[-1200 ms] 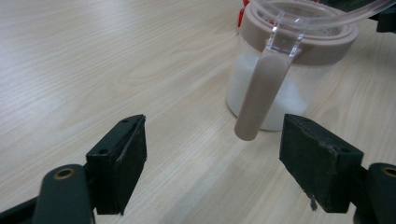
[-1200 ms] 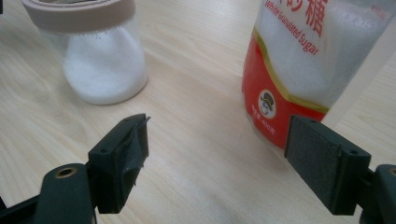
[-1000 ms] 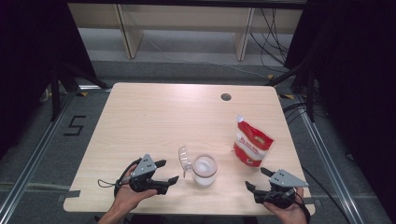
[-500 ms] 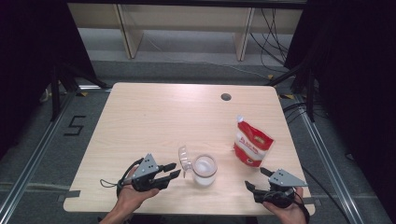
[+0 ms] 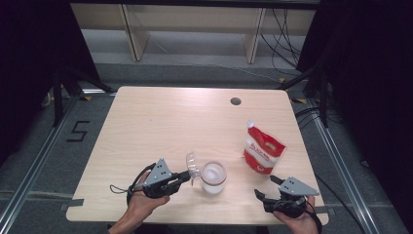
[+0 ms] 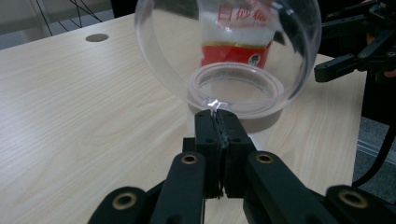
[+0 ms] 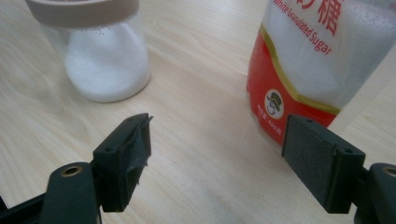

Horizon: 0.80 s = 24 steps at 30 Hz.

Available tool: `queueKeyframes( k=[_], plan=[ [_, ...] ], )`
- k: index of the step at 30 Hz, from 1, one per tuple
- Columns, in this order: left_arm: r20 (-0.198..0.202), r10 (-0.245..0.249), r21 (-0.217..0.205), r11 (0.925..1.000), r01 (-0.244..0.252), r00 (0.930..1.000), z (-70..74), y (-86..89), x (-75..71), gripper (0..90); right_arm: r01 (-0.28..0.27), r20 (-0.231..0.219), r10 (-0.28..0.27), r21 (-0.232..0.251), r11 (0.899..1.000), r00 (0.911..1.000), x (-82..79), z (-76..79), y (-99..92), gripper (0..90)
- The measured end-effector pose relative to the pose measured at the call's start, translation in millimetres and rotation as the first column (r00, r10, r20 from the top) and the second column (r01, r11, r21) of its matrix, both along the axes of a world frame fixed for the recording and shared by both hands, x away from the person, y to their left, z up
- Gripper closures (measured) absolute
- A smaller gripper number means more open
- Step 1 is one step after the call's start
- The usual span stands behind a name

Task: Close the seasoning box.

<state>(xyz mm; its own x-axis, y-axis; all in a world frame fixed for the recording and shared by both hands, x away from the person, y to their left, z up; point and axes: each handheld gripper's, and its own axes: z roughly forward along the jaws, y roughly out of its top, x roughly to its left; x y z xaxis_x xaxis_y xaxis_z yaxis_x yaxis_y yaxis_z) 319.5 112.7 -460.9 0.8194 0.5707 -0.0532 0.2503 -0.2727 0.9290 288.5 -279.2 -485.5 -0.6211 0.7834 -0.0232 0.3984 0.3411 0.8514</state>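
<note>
Glass jar [image 5: 213,178] near table's [image 5: 160,122] front edge, centre; white granules fill lower part. Clear hinged lid [image 5: 193,167] upright at jar's left rim. Left gripper [image 5: 184,176] jaws just closed, pinching lid edge. Red-white sugar bag [image 5: 263,148] upright right of jar. Right gripper [image 5: 267,187] jaws spread, empty, near bag.

Legible on red-and-white sugar bag [image 7: 303,70], right gripper view, upper right of frame: "White Granulated Sugar" in red, beneath large red Chinese characters cut off by the top edge. Lower on the same bag, small print beside a round hatted-figure emblem, too small to read with certainty. Left gripper view, top centre: red Chinese characters on the bag, blurred through clear plastic. High view, left of frame: "5" marked on the floor [image 5: 78,131].
</note>
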Motion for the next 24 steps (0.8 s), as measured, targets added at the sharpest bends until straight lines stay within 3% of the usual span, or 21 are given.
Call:
queueKeyframes(
  k=[10, 24],
  plan=[
    [-0.002, 0.002, 0.013, 0.9999, -0.002, 1.0, -0.5, -2.0, 2.0, 87.6, -0.005, 0.015, 0.005, -0.006, 1.0, 0.9999, 0.6, -0.3, -0.4, 24.8],
    [0.006, -0.01, 0.0, 1.0, 0.01, 0.9999, 2.0, -4.7, 1.7, 86.3, 0.002, 0.006, -0.002, 0.0, 1.0, 1.0, -0.4, -0.6, 0.7, 24.8]
  ],
)
